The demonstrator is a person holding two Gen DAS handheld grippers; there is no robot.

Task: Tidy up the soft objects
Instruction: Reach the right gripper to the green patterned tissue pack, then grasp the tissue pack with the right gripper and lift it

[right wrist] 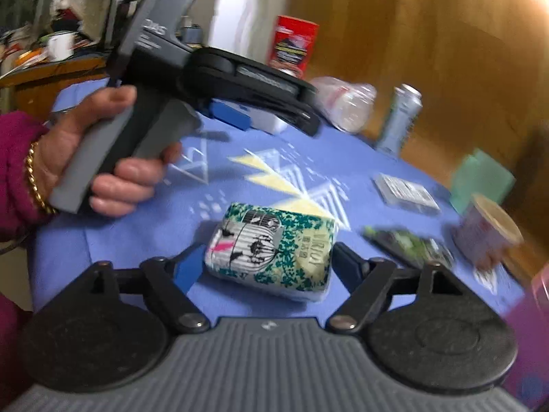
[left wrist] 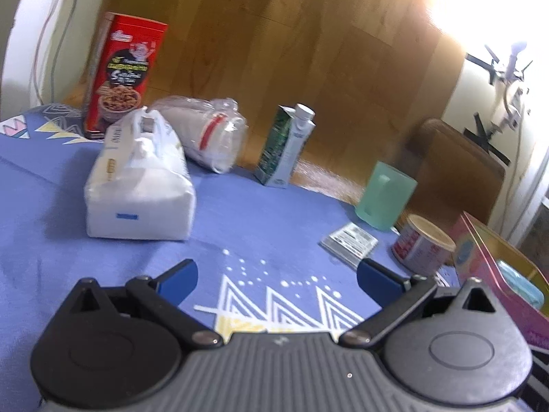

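Though unpinched — tissue pack (right wrist: 274, 250) between right gripper (right wrist: 267, 267) fingers

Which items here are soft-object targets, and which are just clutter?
Job items: green-patterned tissue pack between the right gripper's open jaws; white soft pack; bagged plastic cups, possibly.

Lying about: red cereal tin, carton, green cup, small can, pink tin box.

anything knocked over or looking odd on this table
Yes: the clear plastic bottle lies on its side behind the white soft pack, while the red box and carton stand upright.
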